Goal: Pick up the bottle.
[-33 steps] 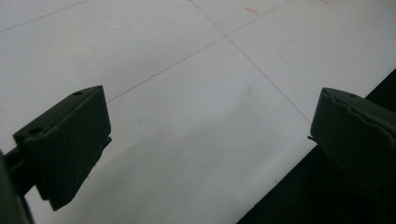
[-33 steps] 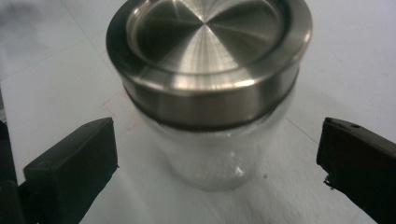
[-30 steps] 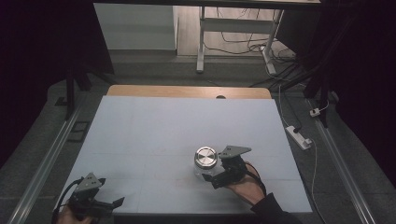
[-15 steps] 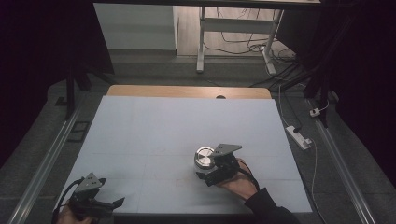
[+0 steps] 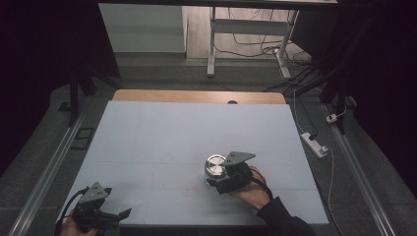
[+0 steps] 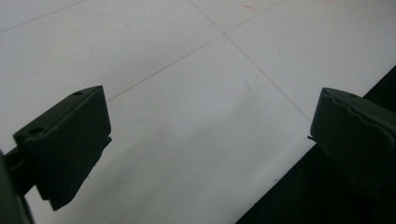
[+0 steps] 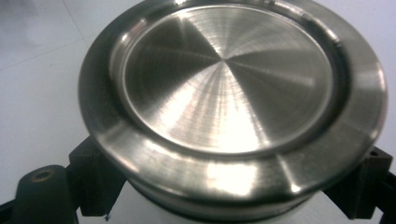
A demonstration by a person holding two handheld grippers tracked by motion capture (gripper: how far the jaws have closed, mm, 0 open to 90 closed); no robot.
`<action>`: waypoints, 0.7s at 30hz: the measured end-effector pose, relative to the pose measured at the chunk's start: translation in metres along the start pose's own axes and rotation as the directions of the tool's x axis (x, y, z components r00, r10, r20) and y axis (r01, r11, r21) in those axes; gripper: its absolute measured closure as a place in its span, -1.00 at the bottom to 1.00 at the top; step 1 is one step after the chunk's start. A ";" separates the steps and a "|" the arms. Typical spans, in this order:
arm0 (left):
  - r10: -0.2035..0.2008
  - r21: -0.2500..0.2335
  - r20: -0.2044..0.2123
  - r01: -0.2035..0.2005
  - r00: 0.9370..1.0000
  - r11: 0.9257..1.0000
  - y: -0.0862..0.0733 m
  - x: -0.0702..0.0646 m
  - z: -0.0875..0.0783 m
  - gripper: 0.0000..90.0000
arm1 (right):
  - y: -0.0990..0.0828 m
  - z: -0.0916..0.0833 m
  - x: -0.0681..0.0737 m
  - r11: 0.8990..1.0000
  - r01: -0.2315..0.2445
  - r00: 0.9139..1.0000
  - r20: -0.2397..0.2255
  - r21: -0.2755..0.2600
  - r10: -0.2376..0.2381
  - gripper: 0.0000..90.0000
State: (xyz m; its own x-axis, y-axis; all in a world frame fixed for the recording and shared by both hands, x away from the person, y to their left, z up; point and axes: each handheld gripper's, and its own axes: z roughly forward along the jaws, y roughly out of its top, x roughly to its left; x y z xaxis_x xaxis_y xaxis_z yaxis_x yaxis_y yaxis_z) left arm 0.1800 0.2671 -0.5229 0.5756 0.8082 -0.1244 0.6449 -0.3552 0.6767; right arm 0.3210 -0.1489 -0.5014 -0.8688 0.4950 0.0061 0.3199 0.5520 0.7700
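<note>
The right gripper [image 5: 220,180] fingers have just closed on the steel-lidded jar [image 5: 215,165] (grasp done); lifting remains, left gripper [image 5: 119,217] fingers wide.

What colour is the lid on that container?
Shiny brushed silver metal lid, clearest in the right gripper view.

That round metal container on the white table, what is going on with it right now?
A person holds a gripper in each hand at the white table. The right gripper has just closed its jaws and now clamps the round metal container from both sides, beneath its shiny brushed lid; the container stands on the table. The left gripper hangs near the table's front left corner, jaws wide apart, with nothing between them.
</note>
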 end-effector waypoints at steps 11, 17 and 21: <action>0.002 -0.001 -0.002 -0.002 1.000 1.000 0.000 0.000 0.000 -1.00 | 0.000 -0.001 0.002 1.000 0.024 1.000 0.021 -0.007 -0.023 -0.66; 0.002 -0.002 -0.001 -0.002 1.000 1.000 0.000 0.000 0.000 -1.00 | 0.002 -0.003 0.004 0.999 0.033 0.999 0.025 -0.009 -0.032 -0.66; 0.001 -0.002 -0.002 -0.001 1.000 1.000 0.000 0.000 0.000 -1.00 | 0.006 -0.007 0.004 0.999 0.027 0.999 0.024 -0.026 -0.026 -0.66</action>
State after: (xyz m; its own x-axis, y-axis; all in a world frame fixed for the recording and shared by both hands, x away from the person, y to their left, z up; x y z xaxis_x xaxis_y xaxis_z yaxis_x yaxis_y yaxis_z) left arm 0.1799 0.2669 -0.5228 0.5752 0.8087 -0.1226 0.6435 -0.3549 0.6782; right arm 0.3166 -0.1476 -0.4922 -0.8676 0.4964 -0.0292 0.2868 0.5476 0.7860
